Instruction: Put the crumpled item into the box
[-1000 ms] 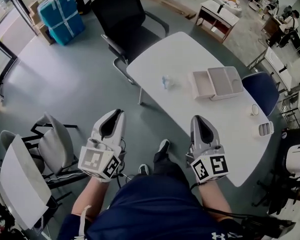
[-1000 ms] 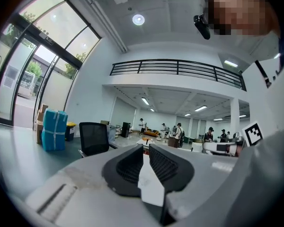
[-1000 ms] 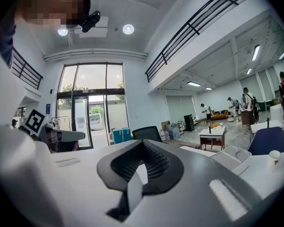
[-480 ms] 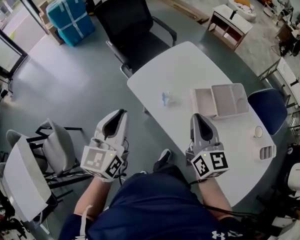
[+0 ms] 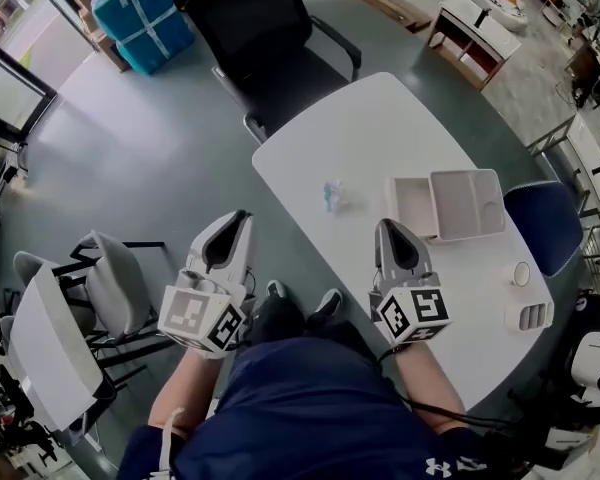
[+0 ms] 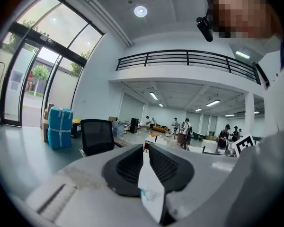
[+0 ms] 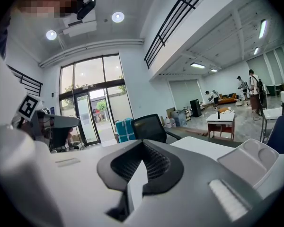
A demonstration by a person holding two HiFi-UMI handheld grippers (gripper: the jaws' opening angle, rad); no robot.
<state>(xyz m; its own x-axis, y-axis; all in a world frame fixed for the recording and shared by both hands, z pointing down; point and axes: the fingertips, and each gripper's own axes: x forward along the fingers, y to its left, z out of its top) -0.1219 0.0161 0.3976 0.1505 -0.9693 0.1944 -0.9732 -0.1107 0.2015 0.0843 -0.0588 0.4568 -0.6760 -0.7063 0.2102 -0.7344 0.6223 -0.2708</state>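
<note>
- Head view: task not started. The crumpled item (image 5: 332, 194) lay on the table (image 5: 380, 118), apart from the open box (image 5: 450, 204), which looked empty. The left gripper (image 5: 242, 220) hung off the table's edge and the right gripper (image 5: 385, 228) sat at its near edge, both short of the item.
- Left gripper view: jaws clenched together, holding nothing. A bluish speck low btwn them was prob. the item, too small to confirm.
- Right gripper view: jaws clenched, empty. The box was cut off at the right, and the item was out of sight.

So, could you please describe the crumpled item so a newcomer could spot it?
Find the white table. Left of the open box lies the crumpled item, alone on bare tabletop. It is small, pale bluish and shapeless, unlike the flat-sided box.
</note>
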